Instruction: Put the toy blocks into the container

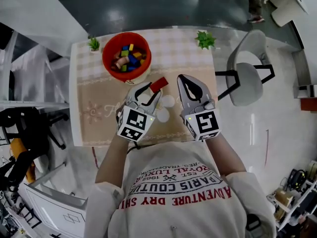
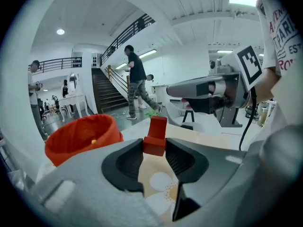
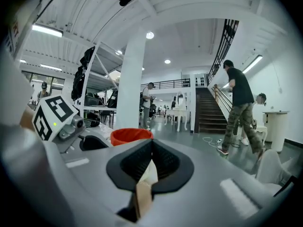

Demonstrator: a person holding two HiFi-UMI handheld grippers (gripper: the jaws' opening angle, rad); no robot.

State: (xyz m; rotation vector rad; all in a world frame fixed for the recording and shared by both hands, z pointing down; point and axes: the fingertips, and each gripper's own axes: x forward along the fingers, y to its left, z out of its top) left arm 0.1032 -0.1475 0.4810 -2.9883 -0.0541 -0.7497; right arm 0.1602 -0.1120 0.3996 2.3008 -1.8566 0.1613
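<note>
Left tongs (image 2: 155, 148): pinching a red block (image 2: 155, 136) by its lower end. The block sticks up past the tips and is off the surface (image 1: 188, 53).

Right tongs (image 3: 151, 143): pressed together, nothing between them. They sit just to the right of the left tongs, about level with them.

Ahead and to the left of the left tongs: orange-red bucket (image 1: 110, 43), upright on the surface, apart from the red block. Inside it is a heap of mixed blocks (image 1: 130, 58): yellow, blue, green and pink seen.

Further out, left of the bucket: small green plant (image 1: 93, 44) at the far corner. A second plant (image 1: 205, 38) stands ahead of the right tongs.

Right of the right tongs, on the floor: grey chair (image 1: 247, 73).
</note>
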